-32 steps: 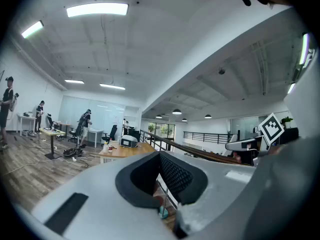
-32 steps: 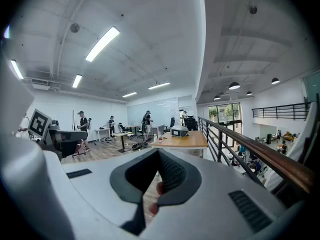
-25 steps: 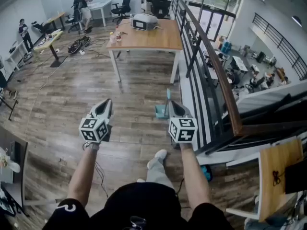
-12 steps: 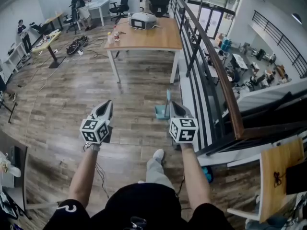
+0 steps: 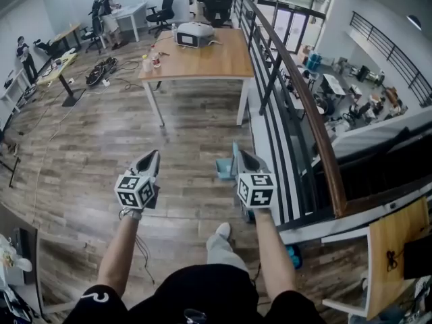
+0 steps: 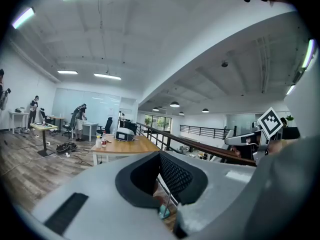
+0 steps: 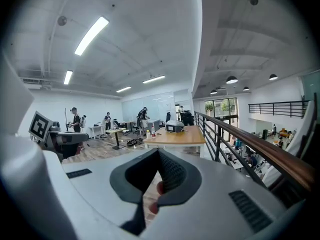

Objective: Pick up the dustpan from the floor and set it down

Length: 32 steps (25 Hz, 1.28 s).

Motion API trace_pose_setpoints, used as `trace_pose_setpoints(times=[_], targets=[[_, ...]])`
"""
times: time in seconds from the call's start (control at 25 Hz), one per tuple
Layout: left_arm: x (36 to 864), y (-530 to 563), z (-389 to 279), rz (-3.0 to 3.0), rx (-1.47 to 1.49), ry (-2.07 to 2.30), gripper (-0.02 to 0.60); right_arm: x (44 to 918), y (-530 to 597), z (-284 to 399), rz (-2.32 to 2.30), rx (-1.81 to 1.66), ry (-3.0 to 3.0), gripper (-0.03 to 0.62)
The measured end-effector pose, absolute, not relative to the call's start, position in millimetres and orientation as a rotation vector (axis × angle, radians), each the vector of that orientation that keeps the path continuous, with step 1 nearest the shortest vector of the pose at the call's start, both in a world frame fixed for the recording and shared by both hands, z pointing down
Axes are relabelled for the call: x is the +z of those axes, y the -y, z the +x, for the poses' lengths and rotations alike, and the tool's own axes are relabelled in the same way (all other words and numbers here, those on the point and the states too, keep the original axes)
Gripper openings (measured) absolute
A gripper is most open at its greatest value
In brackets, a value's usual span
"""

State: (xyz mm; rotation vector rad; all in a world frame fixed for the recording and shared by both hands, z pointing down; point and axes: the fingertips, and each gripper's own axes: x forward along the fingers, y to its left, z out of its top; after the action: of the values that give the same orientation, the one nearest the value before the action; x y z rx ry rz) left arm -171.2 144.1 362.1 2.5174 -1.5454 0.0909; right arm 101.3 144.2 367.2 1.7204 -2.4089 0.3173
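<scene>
Ahead, slim teal dustpan [image 5: 225,168] — on wood-plank floor [image 5: 88,154].

Glossy wood-plank floor [image 5: 88,147], matt wooden tabletop [image 5: 202,59], smooth plastic dustpan [image 5: 224,170]

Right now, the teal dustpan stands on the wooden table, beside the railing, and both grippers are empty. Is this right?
No. The dustpan stands on the floor, not on the wooden table. The head view shows it there, beside the railing, just ahead of the right gripper. The rest holds: the left gripper and the right gripper are both empty.
</scene>
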Motion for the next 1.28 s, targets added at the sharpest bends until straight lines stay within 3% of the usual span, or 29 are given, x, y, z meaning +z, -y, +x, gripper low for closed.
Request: trace_pose_setpoints(times=[0.64,1.28], targets=[[352,34,-117,2.539,0.084,1.474,-0.003,361,14,153,1.757,0.33,2.356,-0.009],[355,132,-71,2.557,0.066,1.436,-0.003,370,98,206,1.807,0.353,2.313,-0.009]])
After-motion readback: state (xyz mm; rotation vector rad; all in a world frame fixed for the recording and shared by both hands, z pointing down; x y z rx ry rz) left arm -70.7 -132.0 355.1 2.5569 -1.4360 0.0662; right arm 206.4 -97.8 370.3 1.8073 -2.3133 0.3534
